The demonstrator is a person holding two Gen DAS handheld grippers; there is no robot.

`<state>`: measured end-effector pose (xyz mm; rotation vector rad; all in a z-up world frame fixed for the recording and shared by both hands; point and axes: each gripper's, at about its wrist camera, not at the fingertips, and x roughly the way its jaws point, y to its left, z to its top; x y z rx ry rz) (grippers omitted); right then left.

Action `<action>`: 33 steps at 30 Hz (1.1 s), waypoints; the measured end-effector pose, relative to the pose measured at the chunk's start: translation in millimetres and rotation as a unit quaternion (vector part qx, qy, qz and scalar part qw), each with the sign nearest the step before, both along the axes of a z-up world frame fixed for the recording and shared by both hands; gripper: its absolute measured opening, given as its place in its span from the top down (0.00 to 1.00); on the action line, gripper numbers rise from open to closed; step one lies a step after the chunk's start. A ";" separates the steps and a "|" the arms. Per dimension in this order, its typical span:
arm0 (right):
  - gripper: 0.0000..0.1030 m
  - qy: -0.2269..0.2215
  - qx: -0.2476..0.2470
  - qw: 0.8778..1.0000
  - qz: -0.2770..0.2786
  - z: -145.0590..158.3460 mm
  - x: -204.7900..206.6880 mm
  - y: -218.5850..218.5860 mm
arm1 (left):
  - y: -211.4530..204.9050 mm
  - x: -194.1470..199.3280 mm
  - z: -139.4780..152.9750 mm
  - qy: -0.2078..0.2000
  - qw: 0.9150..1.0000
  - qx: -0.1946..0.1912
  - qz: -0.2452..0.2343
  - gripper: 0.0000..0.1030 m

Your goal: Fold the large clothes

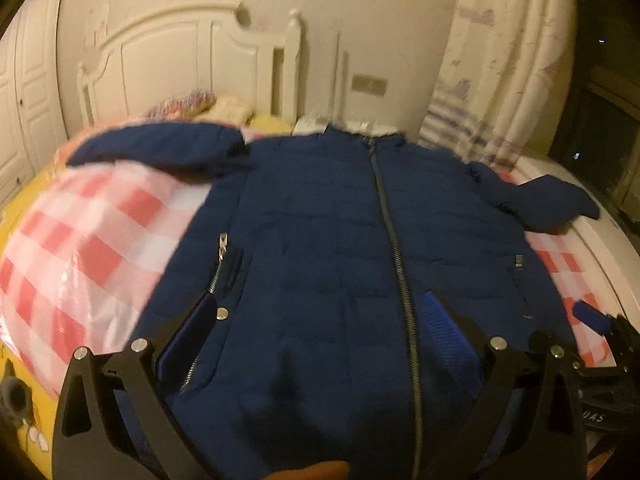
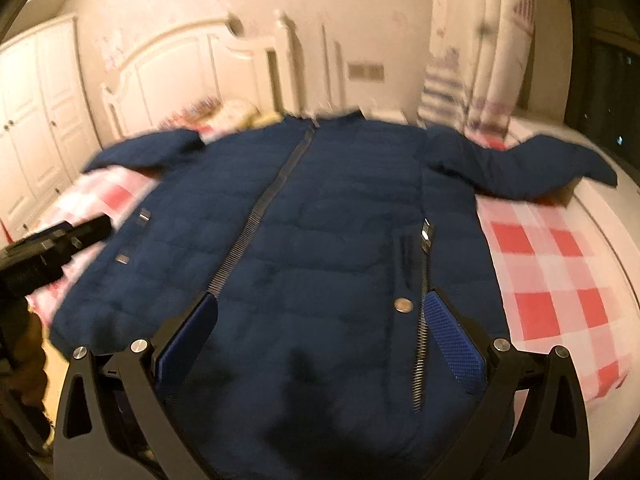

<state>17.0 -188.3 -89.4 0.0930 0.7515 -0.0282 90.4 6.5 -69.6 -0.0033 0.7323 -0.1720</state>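
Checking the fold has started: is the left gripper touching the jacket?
Cannot tell: in the left wrist view the left gripper is open over the jacket, contact unclear.

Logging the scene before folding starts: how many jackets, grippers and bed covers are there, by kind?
Jacket: 1
Grippers: 2, left, right
Checked cover: 1
Total: 4

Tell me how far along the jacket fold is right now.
Done: the navy puffer jacket lies spread front-up and zipped on the checked bedsheet, sleeves out. In hand: nothing; the left gripper and right gripper are open above its hem. Left: every fold; neither the left sleeve nor the right sleeve is turned in.
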 end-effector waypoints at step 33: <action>0.71 -0.021 0.105 0.946 -0.305 -35.3 203.7 -355.0 | -22.7 226.8 -89.8 0.088 0.994 0.067 -0.018 0.02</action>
